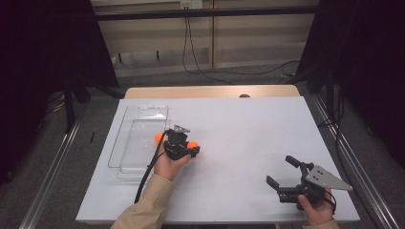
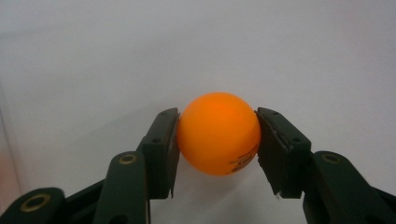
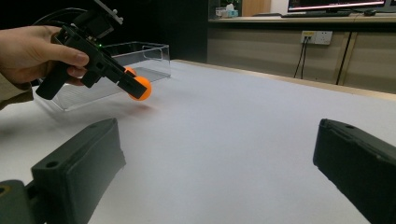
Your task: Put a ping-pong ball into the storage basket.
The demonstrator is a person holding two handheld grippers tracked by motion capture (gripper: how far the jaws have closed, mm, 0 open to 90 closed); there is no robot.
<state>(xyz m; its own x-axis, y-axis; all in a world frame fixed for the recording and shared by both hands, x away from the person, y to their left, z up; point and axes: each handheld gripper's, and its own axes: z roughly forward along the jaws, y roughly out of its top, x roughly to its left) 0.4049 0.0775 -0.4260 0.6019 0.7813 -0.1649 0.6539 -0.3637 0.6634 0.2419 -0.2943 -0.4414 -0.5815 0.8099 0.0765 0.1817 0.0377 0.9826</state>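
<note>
One orange ball (image 2: 218, 134) pinched between the left gripper (image 1: 193, 145) fingers (image 2: 161, 149), just beside the clear tray (image 1: 138, 138), held off the white surface (image 1: 248, 138), likely for carrying. Second orange ball (image 1: 158, 138) at tray's edge. Right gripper (image 1: 282, 172) spread wide, empty, resting well apart, probably waiting.

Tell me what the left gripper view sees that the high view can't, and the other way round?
Left gripper view alone: small dark print low on the orange ball, and both pads pressing its sides. High view alone: a second orange ball beside the clear tray, the left hand, and the right gripper with jaws wide apart and nothing between them. Both: the white table and the left gripper holding the ball.
</note>
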